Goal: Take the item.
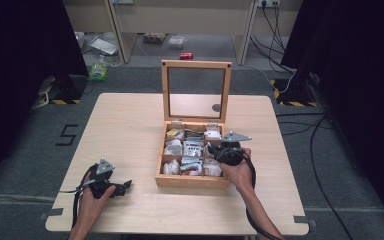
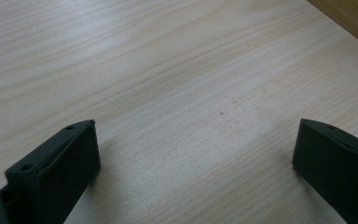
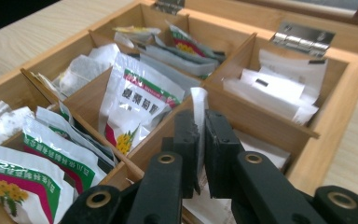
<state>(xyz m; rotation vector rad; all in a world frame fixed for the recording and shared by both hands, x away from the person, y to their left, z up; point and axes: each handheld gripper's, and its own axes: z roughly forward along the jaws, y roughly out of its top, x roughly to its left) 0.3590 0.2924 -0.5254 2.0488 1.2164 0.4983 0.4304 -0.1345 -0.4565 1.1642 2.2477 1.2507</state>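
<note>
Sachet (image 3: 198, 105), a thin white one, stands on edge between the closed jaws of the right gripper (image 3: 199, 140), which pinch its lower part while its top edge pokes up above the tips. It sits over the right-hand column of the wooden box (image 1: 192, 181), at the divider between the middle and near compartments, close to the box's right wall; in the high view the right gripper (image 1: 219, 149) leans in over that same side of the box. The sachet's long axis runs upward along the jaws, so a straight lift away from the box floor looks like the cleanest way out, with the divider and the neighbouring white packets (image 3: 279, 88) just beside it being what it could catch on. The green-and-white flower-printed packets (image 3: 135, 105) fill the middle column, to the left in this gripper's view. The hinged lid (image 1: 196, 90) stands upright at the far edge of the box. The left gripper (image 1: 111, 188) rests near the front left corner of the tabletop (image 1: 130, 125), well apart from the box, its jaws spread wide over bare wood with nothing between them. The right hand is clearly the one placed to act.
</note>
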